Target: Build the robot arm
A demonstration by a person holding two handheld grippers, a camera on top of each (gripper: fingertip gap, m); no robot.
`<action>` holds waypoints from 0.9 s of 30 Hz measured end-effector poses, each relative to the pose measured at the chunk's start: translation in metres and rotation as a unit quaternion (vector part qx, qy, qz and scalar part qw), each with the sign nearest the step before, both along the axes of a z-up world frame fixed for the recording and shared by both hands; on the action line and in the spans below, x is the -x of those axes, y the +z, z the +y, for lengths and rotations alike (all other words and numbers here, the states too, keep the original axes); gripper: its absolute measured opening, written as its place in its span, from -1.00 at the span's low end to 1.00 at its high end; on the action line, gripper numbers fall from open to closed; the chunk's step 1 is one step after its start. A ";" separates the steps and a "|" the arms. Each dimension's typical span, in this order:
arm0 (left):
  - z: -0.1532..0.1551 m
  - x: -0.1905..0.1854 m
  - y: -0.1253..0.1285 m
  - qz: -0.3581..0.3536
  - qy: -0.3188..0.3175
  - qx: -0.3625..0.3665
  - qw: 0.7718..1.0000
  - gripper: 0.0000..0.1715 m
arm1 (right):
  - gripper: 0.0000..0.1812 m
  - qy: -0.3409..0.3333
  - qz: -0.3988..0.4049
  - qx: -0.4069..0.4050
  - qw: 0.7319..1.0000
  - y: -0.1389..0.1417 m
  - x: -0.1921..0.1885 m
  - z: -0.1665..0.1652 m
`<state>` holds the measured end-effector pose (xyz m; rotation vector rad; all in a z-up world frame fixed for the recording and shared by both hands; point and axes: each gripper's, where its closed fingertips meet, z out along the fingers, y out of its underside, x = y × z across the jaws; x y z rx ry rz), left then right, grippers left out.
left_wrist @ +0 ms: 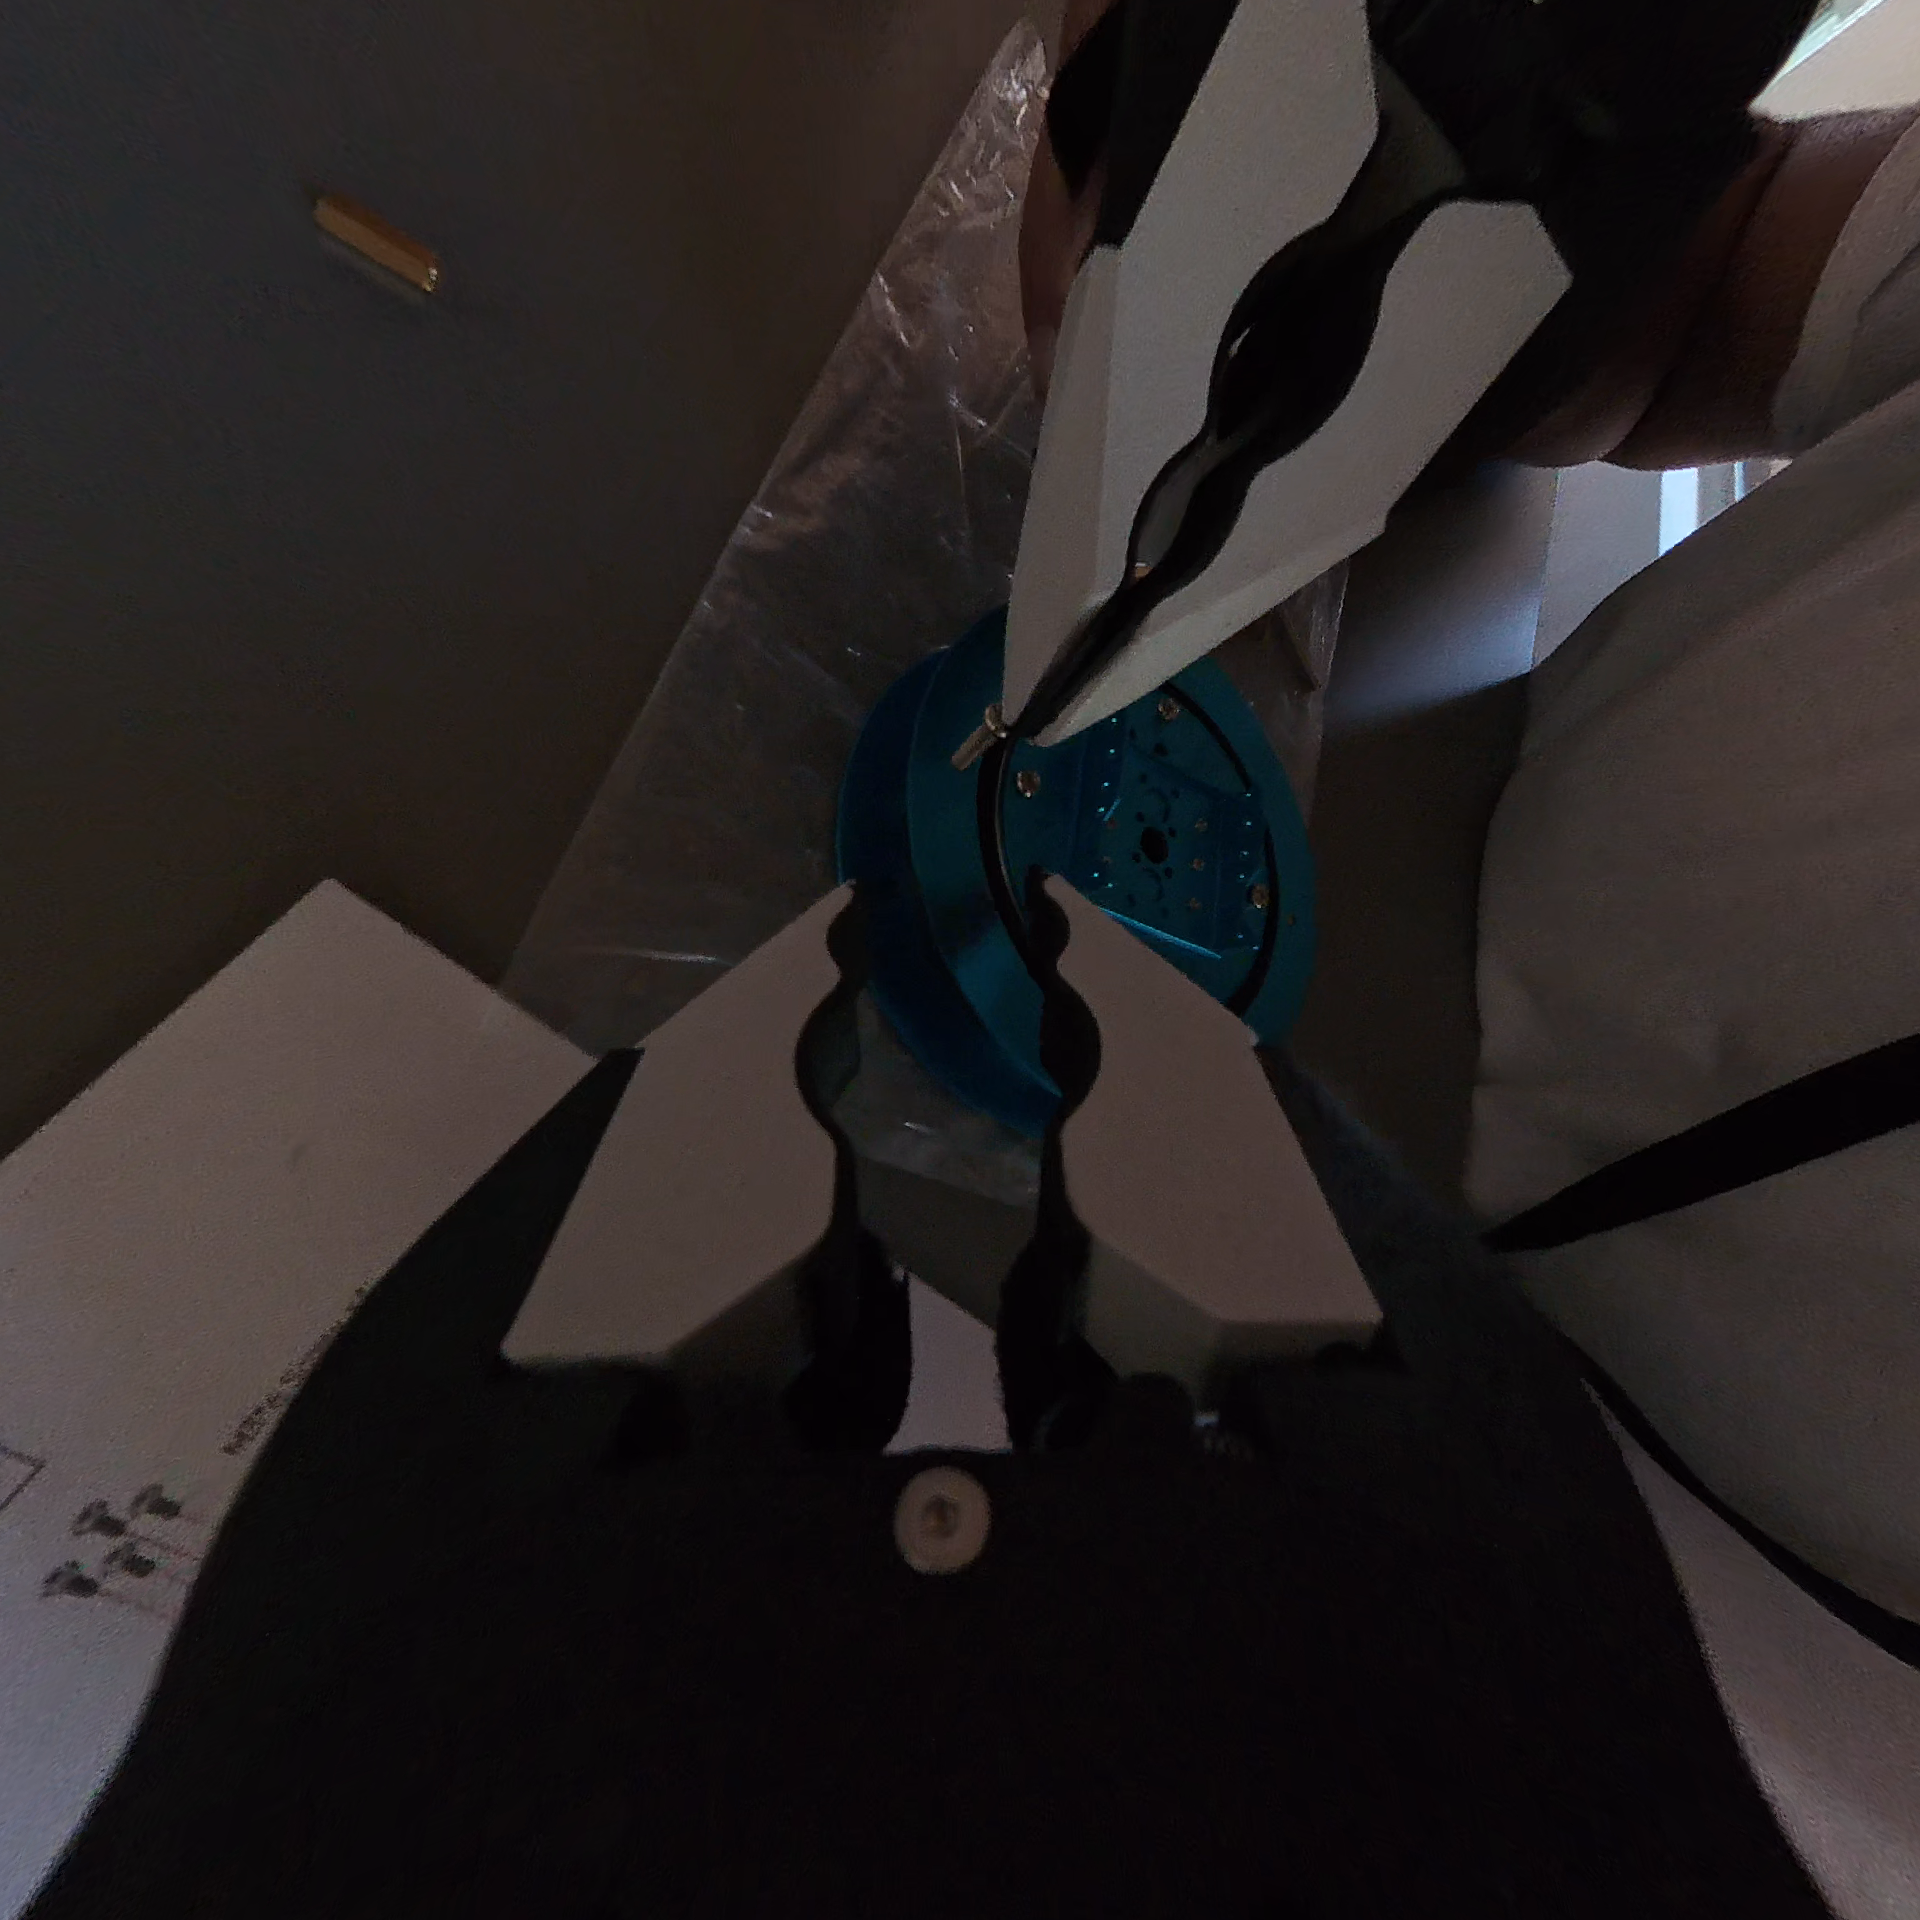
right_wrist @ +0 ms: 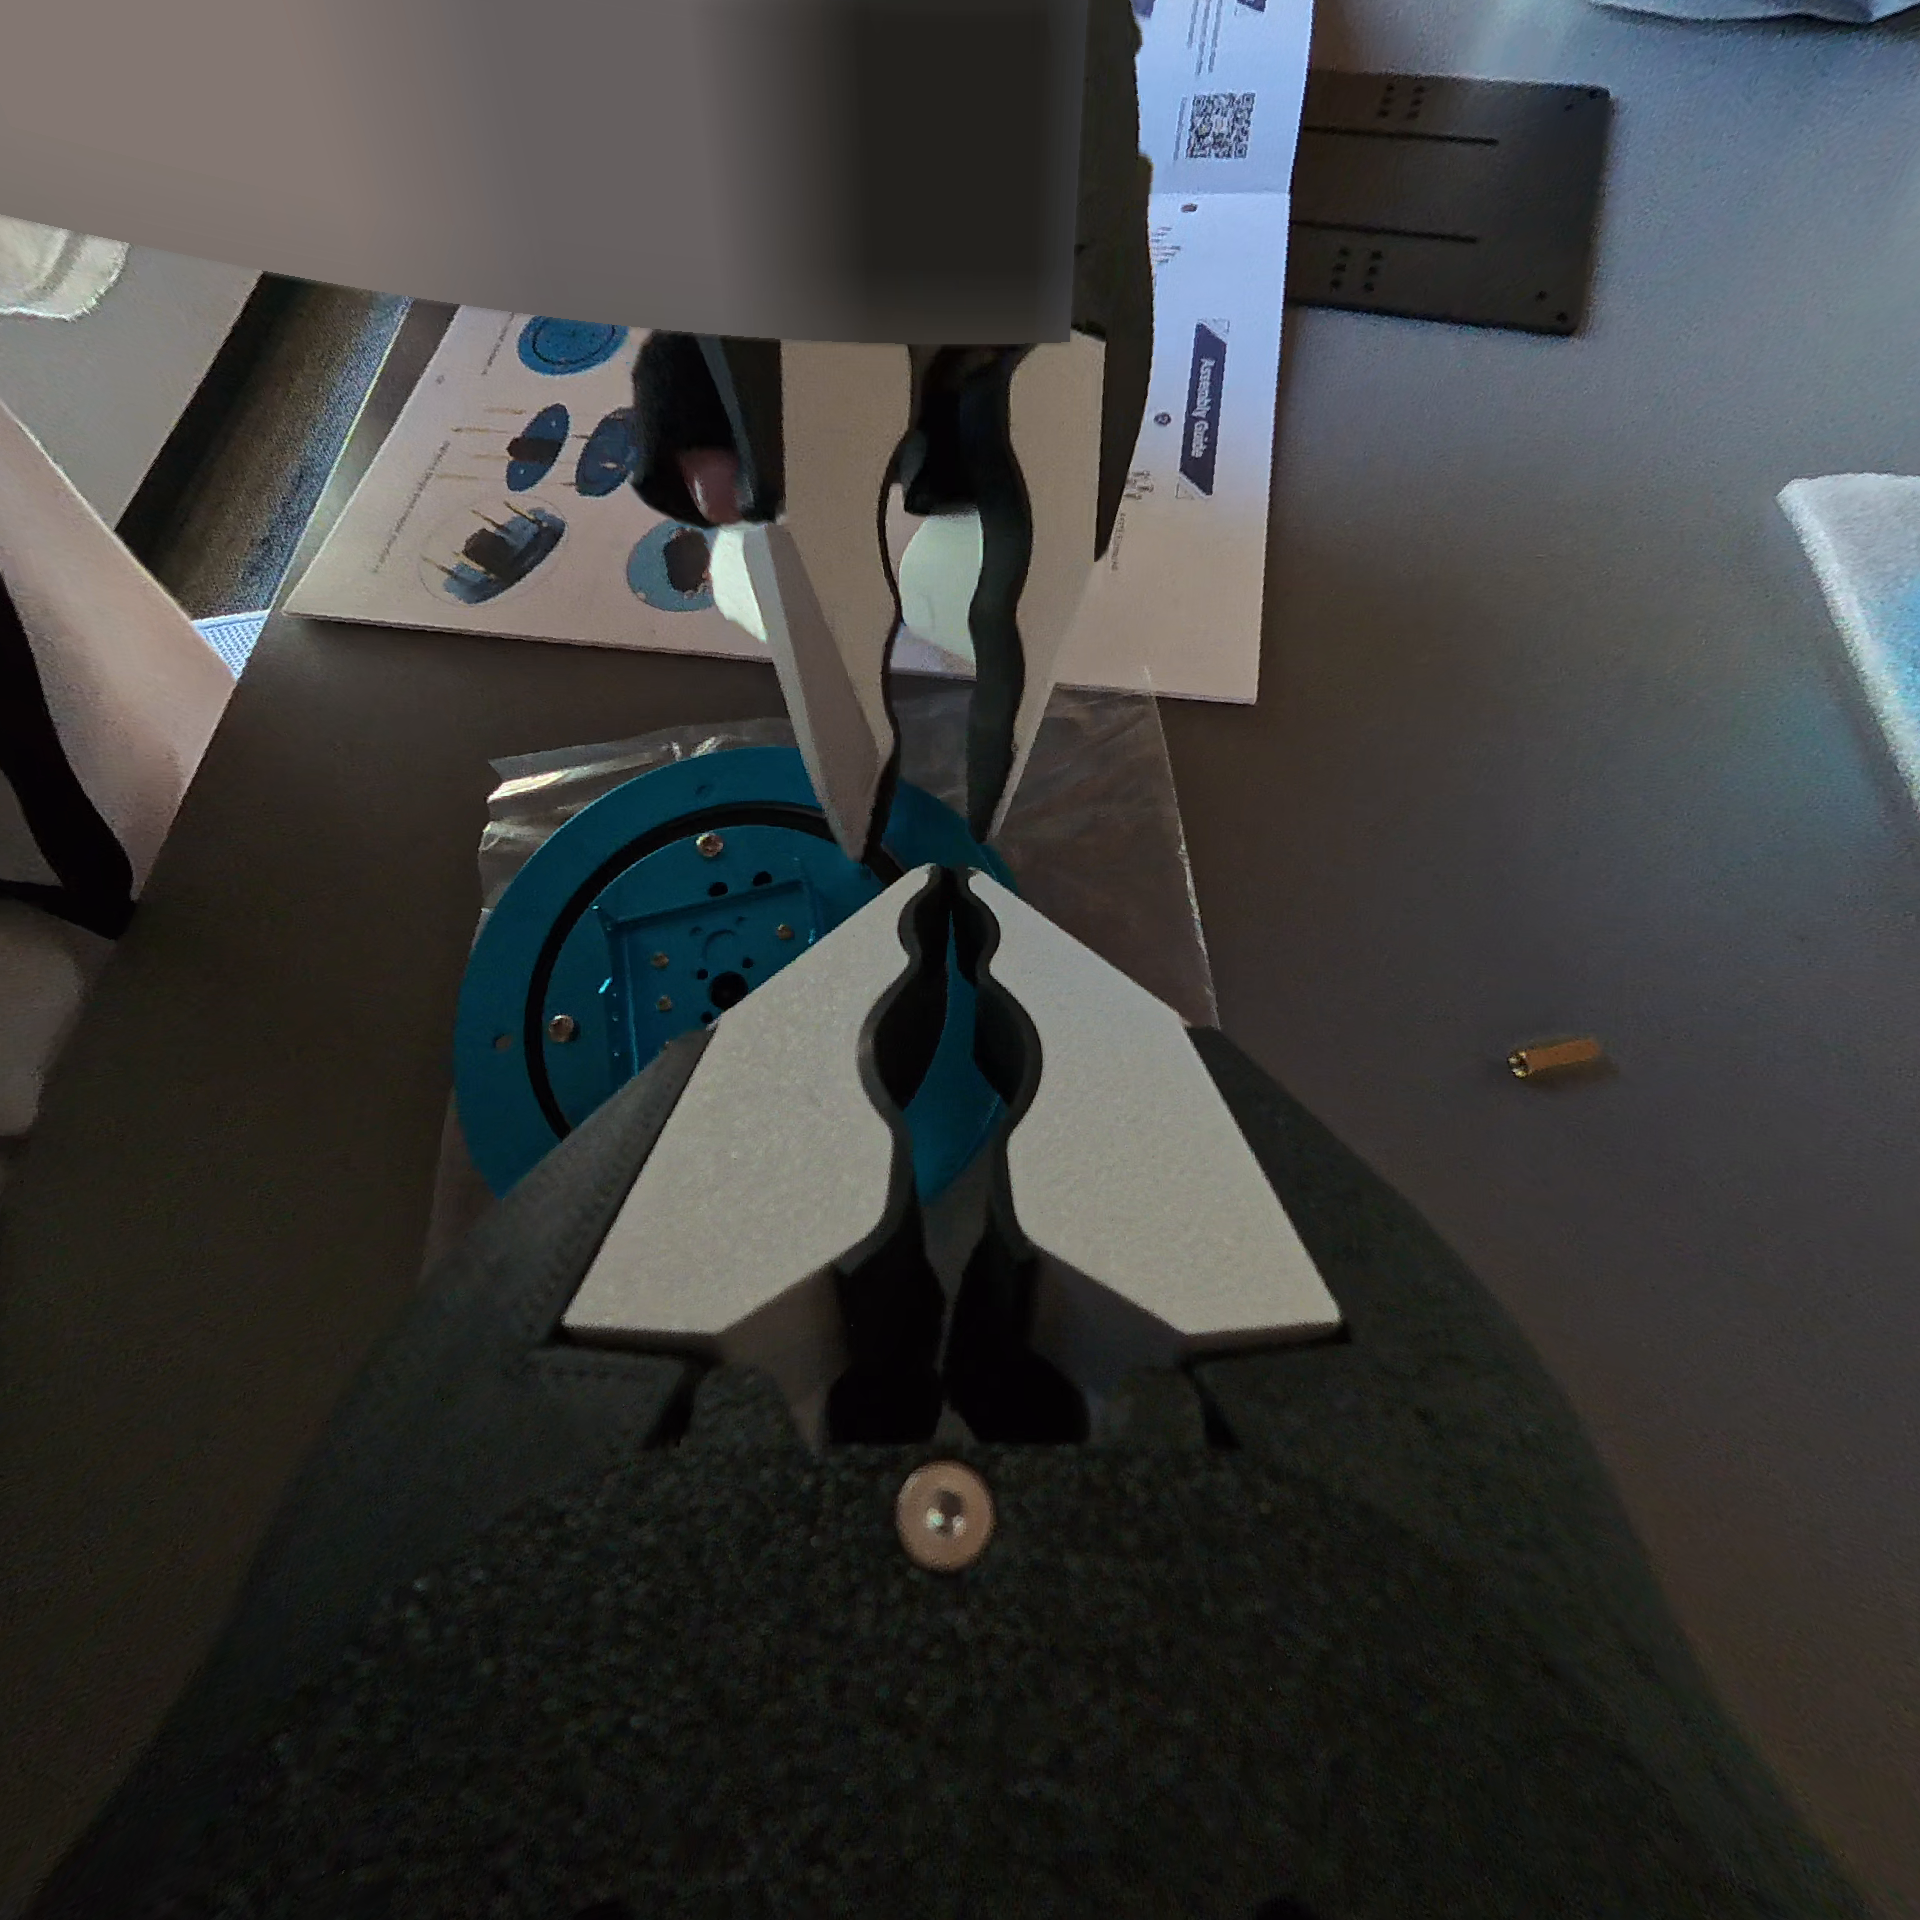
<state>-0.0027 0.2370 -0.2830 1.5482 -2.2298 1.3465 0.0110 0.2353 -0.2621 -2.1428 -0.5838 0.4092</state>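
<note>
A blue metal disc point(left_wrist: 1132, 831) with a square centre plate and several holes lies on a clear plastic bag point(left_wrist: 831, 520) on the dark table. My left gripper point(left_wrist: 951, 883) straddles the disc's rim and is closed on it. My right gripper point(left_wrist: 1023, 727) comes in from above, shut on a small silver screw point(left_wrist: 979, 736) whose tip hangs just over the disc's ring. In the right wrist view the right gripper point(right_wrist: 943, 878) is shut over the disc point(right_wrist: 582, 997), tip to tip with the left gripper point(right_wrist: 923, 844). The screw is hidden there.
A brass standoff point(right_wrist: 1553, 1062) lies loose on the table to the right; it also shows in the left wrist view point(left_wrist: 379, 249). A printed instruction sheet point(right_wrist: 468, 499) lies behind the disc, a black slotted plate point(right_wrist: 1455, 208) farther back. A person's light sleeve point(left_wrist: 1662, 831) is close by. Left and right tips are no more than a few centimetres apart.
</note>
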 end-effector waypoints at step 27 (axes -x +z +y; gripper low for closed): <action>0.008 -0.006 0.018 -0.005 0.020 0.137 0.990 -0.91 | -1.00 -0.007 -0.028 -0.007 1.000 -0.006 -0.006 0.004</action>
